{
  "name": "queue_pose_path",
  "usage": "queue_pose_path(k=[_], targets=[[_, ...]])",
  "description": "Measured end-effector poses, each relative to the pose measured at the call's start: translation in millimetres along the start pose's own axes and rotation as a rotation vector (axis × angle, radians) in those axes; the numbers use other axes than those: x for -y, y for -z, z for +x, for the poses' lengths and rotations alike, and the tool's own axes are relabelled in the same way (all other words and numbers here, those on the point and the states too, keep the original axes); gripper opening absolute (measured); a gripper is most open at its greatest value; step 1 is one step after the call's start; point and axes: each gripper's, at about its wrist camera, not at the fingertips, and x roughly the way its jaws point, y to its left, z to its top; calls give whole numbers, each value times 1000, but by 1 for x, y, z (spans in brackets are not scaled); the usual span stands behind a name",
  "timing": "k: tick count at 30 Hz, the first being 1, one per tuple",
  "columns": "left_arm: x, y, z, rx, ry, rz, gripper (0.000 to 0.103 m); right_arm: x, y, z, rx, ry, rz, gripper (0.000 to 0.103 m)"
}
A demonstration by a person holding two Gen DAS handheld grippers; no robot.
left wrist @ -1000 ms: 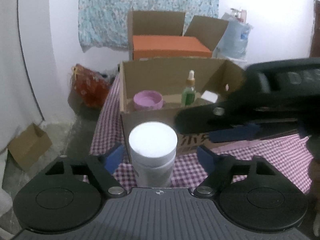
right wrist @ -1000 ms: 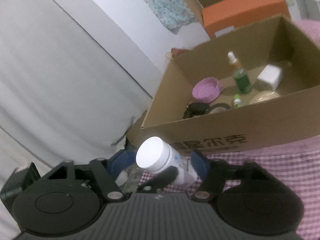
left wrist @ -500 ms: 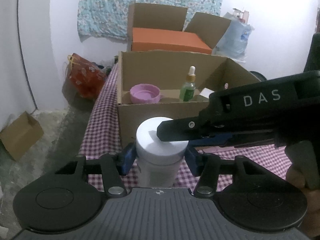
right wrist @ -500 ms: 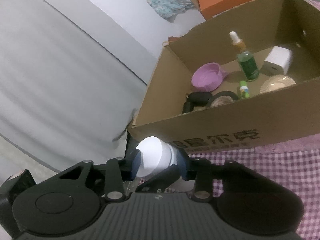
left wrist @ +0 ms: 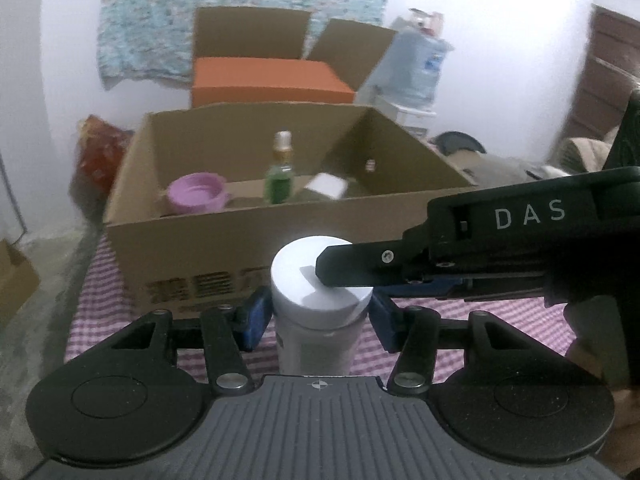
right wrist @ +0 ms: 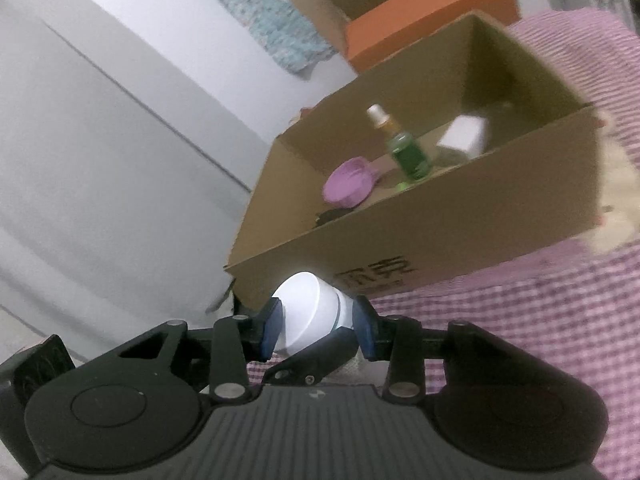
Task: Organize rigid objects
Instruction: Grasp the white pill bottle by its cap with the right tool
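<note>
Both tongs clamped on the white plastic jar [left wrist: 320,304]: left tongs [left wrist: 318,318] on its body, right tongs [right wrist: 316,326] on the lid, by the open cardboard box [left wrist: 248,248].

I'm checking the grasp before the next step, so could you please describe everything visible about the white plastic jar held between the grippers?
The white plastic jar is a cylinder with a wide, flat white screw cap and a slightly narrower body with a faint label. It stands upright above the pink checked tablecloth, just before the open cardboard box. The left gripper clamps its body below the cap; the right gripper clamps the cap.
</note>
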Motion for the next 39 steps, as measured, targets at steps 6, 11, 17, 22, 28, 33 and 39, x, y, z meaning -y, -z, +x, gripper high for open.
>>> queue_pose_path(k=[6,11,17,22,28,33,39], targets=[[31,-7,4,6,61,57,53,13,1,-37,64,48,5,42],[51,-8,12,1,84,99,53,27,1,-55,94,74,16,42],[58,-5,25,-47,89,113,53,41,4,-53,76,95,39,42],[61,-4,28,-59,85,123,53,49,9,-54,65,86,56,43],[64,-5,30,-69,80,133,53,52,8,-53,65,79,63,43],[65,-5,30,-72,82,128,54,50,10,-55,67,79,71,43],[67,-4,31,-81,79,144,57,49,10,-55,65,80,69,43]])
